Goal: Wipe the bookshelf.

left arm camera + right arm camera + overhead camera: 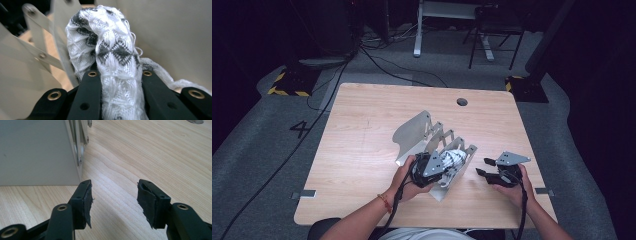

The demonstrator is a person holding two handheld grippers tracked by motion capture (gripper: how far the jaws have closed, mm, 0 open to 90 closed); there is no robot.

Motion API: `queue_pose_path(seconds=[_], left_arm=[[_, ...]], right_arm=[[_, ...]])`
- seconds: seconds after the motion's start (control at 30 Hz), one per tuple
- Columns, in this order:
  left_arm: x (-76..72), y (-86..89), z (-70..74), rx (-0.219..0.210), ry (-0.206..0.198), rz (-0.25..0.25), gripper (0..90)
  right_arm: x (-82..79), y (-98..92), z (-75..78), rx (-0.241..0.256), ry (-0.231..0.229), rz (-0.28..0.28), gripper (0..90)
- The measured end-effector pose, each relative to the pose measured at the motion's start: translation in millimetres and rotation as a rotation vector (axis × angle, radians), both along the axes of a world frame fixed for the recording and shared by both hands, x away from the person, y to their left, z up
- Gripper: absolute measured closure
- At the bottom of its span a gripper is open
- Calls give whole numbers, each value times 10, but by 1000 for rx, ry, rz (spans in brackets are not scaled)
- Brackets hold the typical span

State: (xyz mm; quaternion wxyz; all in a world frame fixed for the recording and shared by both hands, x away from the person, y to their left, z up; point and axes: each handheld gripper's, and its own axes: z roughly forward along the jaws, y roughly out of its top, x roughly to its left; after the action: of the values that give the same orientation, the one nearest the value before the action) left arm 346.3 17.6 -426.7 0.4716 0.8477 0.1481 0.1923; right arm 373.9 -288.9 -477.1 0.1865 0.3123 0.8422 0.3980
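Knitted white-and-grey sock (115, 50), bunched and clamped between the fingers (87, 90) of the left gripper (428, 167), held inside a slot of the folding metal rack (432, 140) near the counter's centre. The sock looks light, soft and limp; it probably sags and snags loose threads on the rack's rivets, so a hold across the bunched middle, as here, seems soundest, since a loose end may drag. In the left gripper view, a rack plate stands at 2 o'clock of the sock and hinged struts at 9 to 10 o'clock, closely flanking the fabric. These thin plates appear to be the main obstruction to any sideways move. The right gripper (492, 171), at 3 o'clock of the rack in the high view, rests on the wooden counter (362, 150) with its fingers (82, 202) spread and holding nothing, the rack's end plate (35, 152) just beside it. A cable hole (462, 102) lies at 12 o'clock, well apart.
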Motion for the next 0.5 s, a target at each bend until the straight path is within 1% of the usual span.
queue_pose_path(seconds=[0.1, 0.17, 0.2, 0.23, 0.27, 0.3, 0.37, 0.43, 0.5], left_arm=[[3, 4, 105, -37, -22, 15, 805], [1, 2, 181, -52, -41, 42, 806], [0, 6, 200, -62, -38, 48, 806], [-2, 20, 231, -62, -43, 64, 806], [-2, 31, 242, -67, -41, 67, 806], [-4, 48, 253, -78, -40, 76, 806], [-3, 70, 262, -94, -27, 75, 806], [-9, 66, 233, -87, -29, 73, 806], [-9, 20, 137, -53, -11, 60, 806]], right_arm=[[3, 5, -5, -3, -1, -2, 456], [5, 5, -5, -4, 0, -4, 454], [8, 4, -8, -7, -1, -5, 451], [8, 4, -9, -8, -1, -6, 451], [7, 3, -9, -14, -2, -7, 450], [7, 2, -10, -16, -3, -6, 450], [10, -2, -13, -20, -4, -6, 449], [14, -2, -20, -18, 3, -8, 447], [18, 1, -27, -24, 8, -7, 444]])
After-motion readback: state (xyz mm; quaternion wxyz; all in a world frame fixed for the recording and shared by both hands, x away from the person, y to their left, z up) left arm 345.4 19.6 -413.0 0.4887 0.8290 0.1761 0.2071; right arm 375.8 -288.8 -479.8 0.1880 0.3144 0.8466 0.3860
